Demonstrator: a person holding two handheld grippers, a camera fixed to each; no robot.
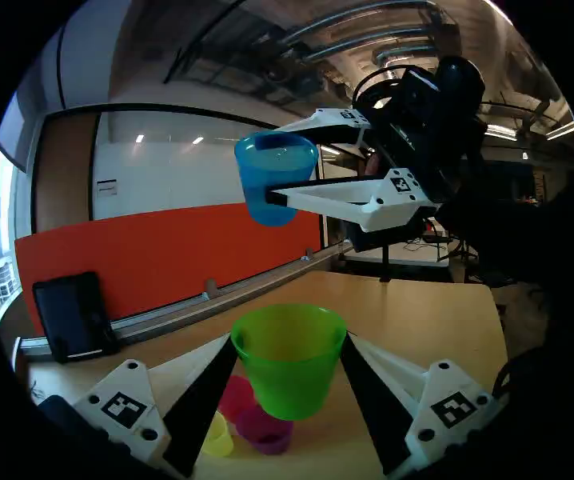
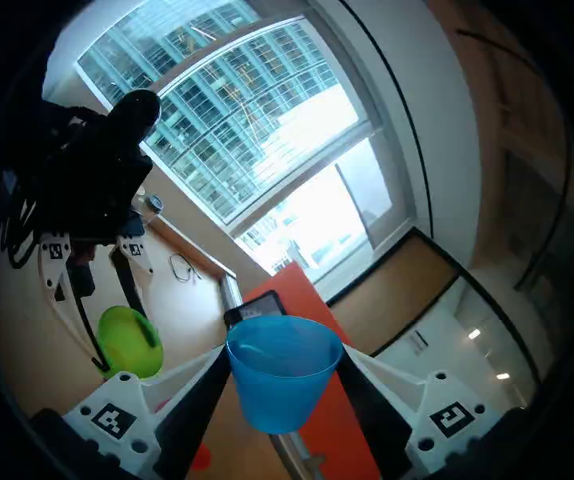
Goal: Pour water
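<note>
Green translucent plastic cup [image 1: 288, 360] sits at lower centre of the left gripper view. The left gripper [image 1: 287, 342] holds it upright, jaws closed on its sides, above the pale wooden surface [image 1: 423, 320]. Three small cups stand beneath it: yellow [image 1: 217, 438], pink [image 1: 235, 396] and purple [image 1: 265, 428]. At upper centre, well above, the right gripper [image 1: 277, 164] has its jaws clamped across the wall of the upright blue translucent plastic cup [image 1: 275, 176].

Risks:
1. Tilting before the blue rim stands over the green mouth would likely spill water onto the surface or the small cups.
2. Pouring from this height may splash.
3. Smooth tapered walls may slip in the jaws during the tilt.

The left gripper view shows the height gap and the small cups. The right gripper view looks into the blue cup's mouth and places the green cup off at lower left. Whether the blue cup holds water cannot be told.
</note>
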